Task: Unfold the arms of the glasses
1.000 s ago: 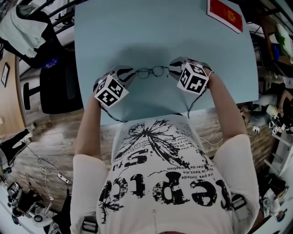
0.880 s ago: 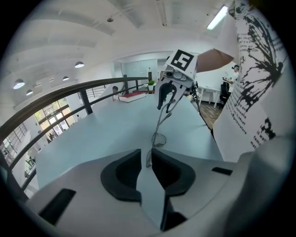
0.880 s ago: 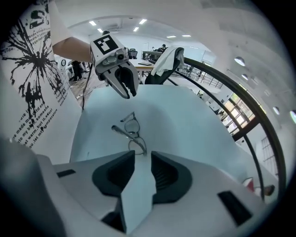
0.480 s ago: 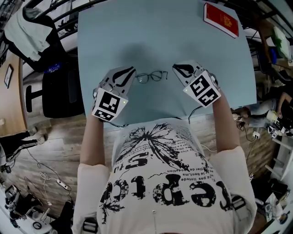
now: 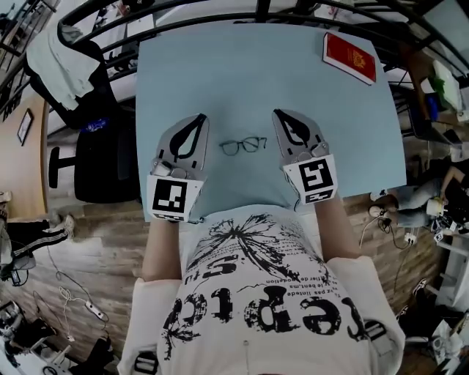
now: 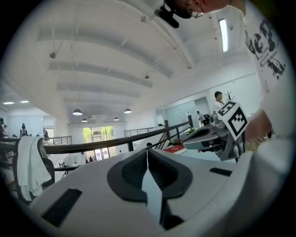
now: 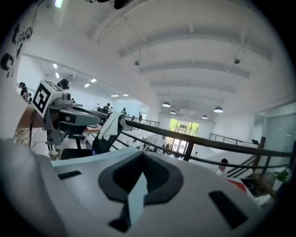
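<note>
A pair of thin dark-framed glasses (image 5: 243, 145) lies on the light blue table (image 5: 242, 66), a little short of the near edge. The arms are too small to make out. My left gripper (image 5: 201, 116) rests to the left of the glasses and my right gripper (image 5: 277, 113) to the right; both point away from me and neither touches them. In the left gripper view the jaws (image 6: 147, 152) meet at the tips with nothing between them, and the right gripper (image 6: 217, 134) shows beside. The right gripper view shows its jaws (image 7: 142, 156) closed and empty too.
A red book (image 5: 350, 57) lies at the table's far right corner. A black chair (image 5: 99, 157) with a pale garment (image 5: 62, 62) stands off the left edge. A dark railing (image 5: 256, 9) runs behind the far edge. Cables lie on the wooden floor.
Both grippers have drawn back from the ends of the glasses and swung to point away from me. The glasses stay lying on the table between them.
</note>
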`<state>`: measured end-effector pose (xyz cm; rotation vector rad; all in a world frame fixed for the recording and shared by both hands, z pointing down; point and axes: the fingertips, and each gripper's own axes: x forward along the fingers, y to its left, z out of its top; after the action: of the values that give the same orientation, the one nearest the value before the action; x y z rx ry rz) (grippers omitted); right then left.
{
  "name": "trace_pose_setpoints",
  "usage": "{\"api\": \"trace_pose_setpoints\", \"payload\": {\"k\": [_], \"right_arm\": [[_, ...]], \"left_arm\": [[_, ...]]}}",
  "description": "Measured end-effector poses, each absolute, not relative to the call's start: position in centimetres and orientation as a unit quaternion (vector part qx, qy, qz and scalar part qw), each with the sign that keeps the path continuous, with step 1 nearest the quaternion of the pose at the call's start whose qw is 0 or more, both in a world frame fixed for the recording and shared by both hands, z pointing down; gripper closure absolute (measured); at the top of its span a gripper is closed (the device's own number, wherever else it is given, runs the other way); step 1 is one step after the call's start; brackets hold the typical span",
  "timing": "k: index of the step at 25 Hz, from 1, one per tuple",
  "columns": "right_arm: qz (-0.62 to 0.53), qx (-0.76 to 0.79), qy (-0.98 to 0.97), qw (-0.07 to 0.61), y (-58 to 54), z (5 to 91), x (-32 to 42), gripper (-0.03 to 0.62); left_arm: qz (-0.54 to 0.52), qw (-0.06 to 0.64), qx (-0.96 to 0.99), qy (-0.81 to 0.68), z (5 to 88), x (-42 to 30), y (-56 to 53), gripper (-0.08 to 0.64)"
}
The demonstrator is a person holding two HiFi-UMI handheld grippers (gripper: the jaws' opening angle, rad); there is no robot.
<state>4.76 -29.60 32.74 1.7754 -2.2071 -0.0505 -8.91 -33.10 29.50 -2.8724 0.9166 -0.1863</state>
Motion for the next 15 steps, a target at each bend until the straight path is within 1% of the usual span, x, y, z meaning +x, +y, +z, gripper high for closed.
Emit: {"api": "trace_pose_setpoints", "payload": {"k": [4,15], "right_arm": [[-0.035,0.626,-0.768,0.131,-29.1,31.4,4.5,0.583],[-0.032,0.616,-0.776,0.127,-28.4,32.1,3.8,0.584]], "left_arm": [[-0.040,0.060,-0.939,0.336,28.2,-10.1,-33.4,0.537],[-0.042,0.054,-0.934,0.352,28.4,-10.7,-33.1,0.537]]}}
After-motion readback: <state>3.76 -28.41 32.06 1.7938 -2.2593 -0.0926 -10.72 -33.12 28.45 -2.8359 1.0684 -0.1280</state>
